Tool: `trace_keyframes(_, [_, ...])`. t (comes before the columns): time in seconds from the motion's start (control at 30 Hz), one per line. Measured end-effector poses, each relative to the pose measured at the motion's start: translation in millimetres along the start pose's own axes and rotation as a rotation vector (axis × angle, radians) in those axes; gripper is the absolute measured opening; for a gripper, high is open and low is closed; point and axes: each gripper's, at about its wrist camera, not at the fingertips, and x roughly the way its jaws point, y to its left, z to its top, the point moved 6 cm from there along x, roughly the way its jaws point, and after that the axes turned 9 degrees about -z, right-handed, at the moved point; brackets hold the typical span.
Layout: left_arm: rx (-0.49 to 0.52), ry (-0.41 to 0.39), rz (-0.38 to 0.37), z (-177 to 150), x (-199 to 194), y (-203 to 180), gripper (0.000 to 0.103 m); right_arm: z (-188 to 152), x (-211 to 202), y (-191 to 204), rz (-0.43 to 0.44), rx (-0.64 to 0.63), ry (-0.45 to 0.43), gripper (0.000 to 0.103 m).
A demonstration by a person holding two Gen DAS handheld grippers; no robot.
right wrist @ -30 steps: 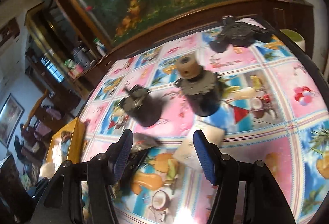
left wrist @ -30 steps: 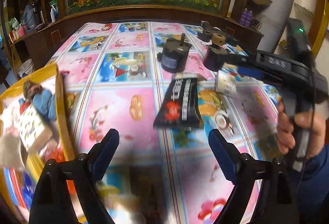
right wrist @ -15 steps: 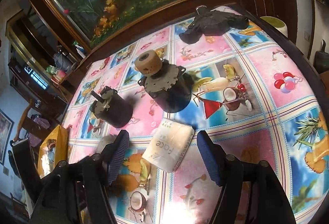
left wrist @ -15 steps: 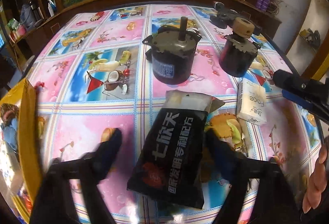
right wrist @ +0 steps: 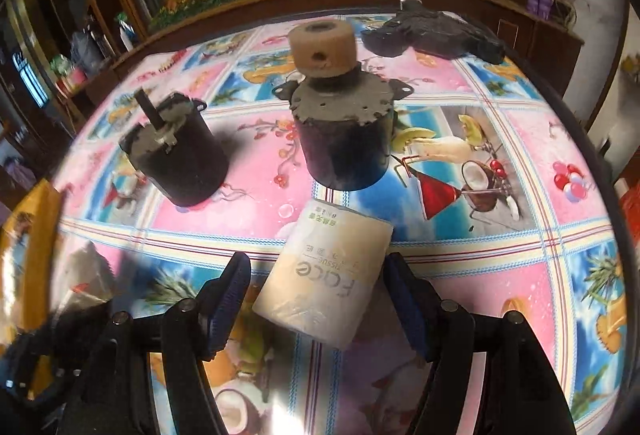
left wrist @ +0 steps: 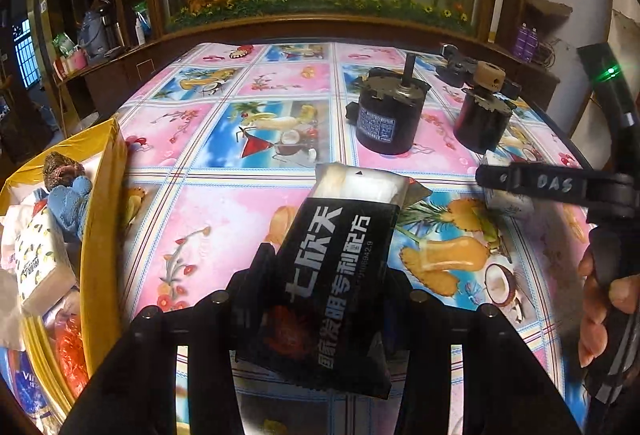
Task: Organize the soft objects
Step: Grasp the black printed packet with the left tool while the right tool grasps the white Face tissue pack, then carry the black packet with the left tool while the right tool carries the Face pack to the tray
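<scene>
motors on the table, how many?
2. One with a bare shaft stands left; one with a tan wheel on top stands right, just behind the white tissue pack. None seem hidden.

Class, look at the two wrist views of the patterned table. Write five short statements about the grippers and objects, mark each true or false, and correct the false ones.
1. The left gripper is closed on the black packet. True.
2. The right gripper has clamped the white tissue pack. False: its jaws stand open on either side of it.
3. Both black motors lie on their sides. False: both stand upright.
4. The yellow box already holds soft items. True.
5. The tissue pack rests on a motor. False: it lies on the table.
</scene>
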Motion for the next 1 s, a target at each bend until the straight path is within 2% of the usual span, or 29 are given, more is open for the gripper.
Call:
trace_keyframes(0.07, [-0.001, 0.001, -0.013, -0.6, 1.5, -0.3, 0.044, -1.6, 1.3, 2.0, -0.042, -0.032, -0.012, 0.069])
trace_keyframes(0.1, [0.006, -0.003, -0.01, -0.8, 1.2, -0.9, 0.044, -1.7, 0.8, 0.7, -0.053, -0.035, -0.017, 0.059])
trace_keyframes(0.13, [0.015, -0.009, -0.003, -0.4, 0.5, -1.5, 0.044, -1.8, -0.3, -1.5, -0.062, -0.037, -0.019, 0.056])
trace_keyframes(0.2, [0.02, -0.025, 0.0, 1.0, -2.5, -1.2, 0.044, -3.2, -4.4, -6.2, -0.027, -0.02, -0.018, 0.053])
trace_keyframes(0.33, [0.018, -0.07, 0.023, 4.2, -10.9, 2.5, 0.044, -5.4, -27.3, 2.8, -0.008, -0.066, -0.094, 0.053])
trace_keyframes(0.43, [0.021, -0.106, 0.052, 7.7, -17.4, 5.1, 0.044, -8.5, -46.3, 23.4, 0.035, -0.116, -0.158, 0.053])
trace_keyframes(0.57, [0.04, -0.156, 0.102, 11.8, -25.5, 5.8, 0.044, -13.8, -64.8, 46.4, 0.043, -0.189, -0.224, 0.053])
trace_keyframes(1.0, [0.066, -0.175, 0.142, 13.3, -28.8, 5.0, 0.044, -16.9, -76.2, 52.3, 0.061, -0.201, -0.251, 0.053])
